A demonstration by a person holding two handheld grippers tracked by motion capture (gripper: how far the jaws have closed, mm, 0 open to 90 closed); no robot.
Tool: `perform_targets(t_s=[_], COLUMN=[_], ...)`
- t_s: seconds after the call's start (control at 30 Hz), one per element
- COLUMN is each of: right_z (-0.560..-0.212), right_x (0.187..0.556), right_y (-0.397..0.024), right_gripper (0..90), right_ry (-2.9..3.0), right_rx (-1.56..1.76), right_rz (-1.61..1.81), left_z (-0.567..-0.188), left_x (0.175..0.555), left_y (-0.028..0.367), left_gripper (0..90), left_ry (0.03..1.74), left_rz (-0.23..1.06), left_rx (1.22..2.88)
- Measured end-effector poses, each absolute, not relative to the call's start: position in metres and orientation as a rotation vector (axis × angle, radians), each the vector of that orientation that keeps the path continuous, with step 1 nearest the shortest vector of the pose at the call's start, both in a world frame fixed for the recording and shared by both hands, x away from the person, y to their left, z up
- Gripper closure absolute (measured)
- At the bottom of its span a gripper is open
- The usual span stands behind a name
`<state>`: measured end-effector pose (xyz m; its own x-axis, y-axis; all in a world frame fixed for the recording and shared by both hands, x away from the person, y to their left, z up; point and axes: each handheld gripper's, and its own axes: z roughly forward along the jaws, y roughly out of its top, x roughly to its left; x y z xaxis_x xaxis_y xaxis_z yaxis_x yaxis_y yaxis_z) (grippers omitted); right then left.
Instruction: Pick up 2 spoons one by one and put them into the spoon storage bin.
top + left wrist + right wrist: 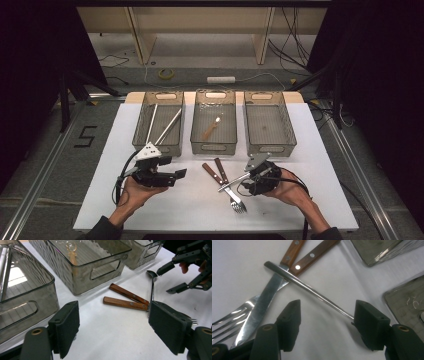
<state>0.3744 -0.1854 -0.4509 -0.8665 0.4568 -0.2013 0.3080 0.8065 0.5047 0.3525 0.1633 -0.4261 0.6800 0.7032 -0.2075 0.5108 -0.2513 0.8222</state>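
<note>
My right tongs stand open around the spoon at frame centre, pads not pressing; my left tongs, lower frame, gape empty.

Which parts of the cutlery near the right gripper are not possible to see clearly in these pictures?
- Spoon bowl: right gripper view, hidden behind that gripper's jaw.
- Fork tines: right gripper view, cut off by the left edge.
- Knife tip: right gripper view, covered by the right gripper body.
- Fork, spoon and knife: high view, too small to separate near the gripper.
</note>
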Motion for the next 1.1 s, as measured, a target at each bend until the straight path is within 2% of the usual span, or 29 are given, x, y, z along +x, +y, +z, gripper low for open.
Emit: perform_targets(t_s=[0.77,1.1], right_z=[-0.464,-0.463], right_x=[0.397,0.399], right_y=[-0.173,-0.170], right_gripper=[46.8,58.1], right_ry=[2.782,2.790], right_rx=[0.466,0.413], right_rz=[0.505,0.483], left_z=[-0.430,-0.431], left_x=[0.348,0.348], left_y=[0.163,0.162], left_gripper=[24.5,24.5], left_ry=[0.941,0.936], left_rz=[0.250,0.249], left_rx=[1.942,1.949])
